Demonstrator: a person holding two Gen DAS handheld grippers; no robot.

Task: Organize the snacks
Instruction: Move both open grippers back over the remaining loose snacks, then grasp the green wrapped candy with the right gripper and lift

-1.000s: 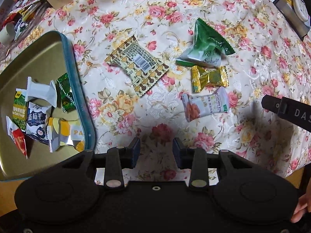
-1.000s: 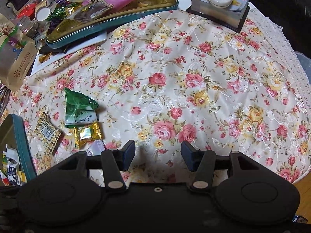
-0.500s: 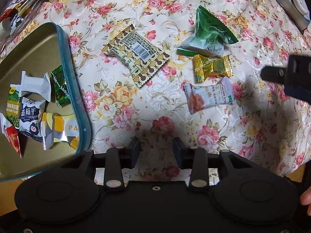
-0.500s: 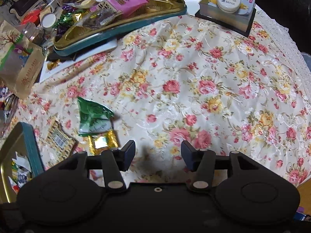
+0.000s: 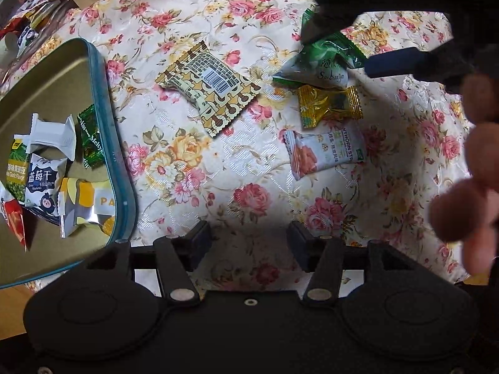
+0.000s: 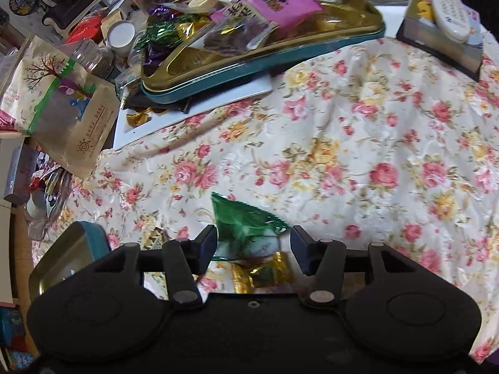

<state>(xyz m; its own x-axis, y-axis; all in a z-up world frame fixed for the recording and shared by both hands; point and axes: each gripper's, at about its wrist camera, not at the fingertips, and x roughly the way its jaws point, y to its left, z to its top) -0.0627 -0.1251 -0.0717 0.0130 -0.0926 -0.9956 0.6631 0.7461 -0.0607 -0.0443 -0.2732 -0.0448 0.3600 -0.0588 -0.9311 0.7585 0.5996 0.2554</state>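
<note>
Floral tablecloth point(image 5: 199, 168), snack packets scattered across it, a teal-rimmed tin point(image 5: 103, 118) at its left edge.

Pointing straight down, the left gripper point(image 5: 248, 244) was spreading its jaws with only cloth between them. Over at the right gripper point(image 6: 253, 246), the jaws stood apart and clear of the green packet point(image 6: 246, 227) seen between them; a gold candy point(image 6: 265, 272) lay just behind it. Nearby rested a white-and-orange packet point(image 5: 324, 152) and, farther left, a brown patterned packet point(image 5: 212, 85). Inside the tin lay several packets, a blueberry one point(image 5: 43, 184) among them. Far back, a second tin point(image 6: 265, 53) sat heaped with sweets.
</note>
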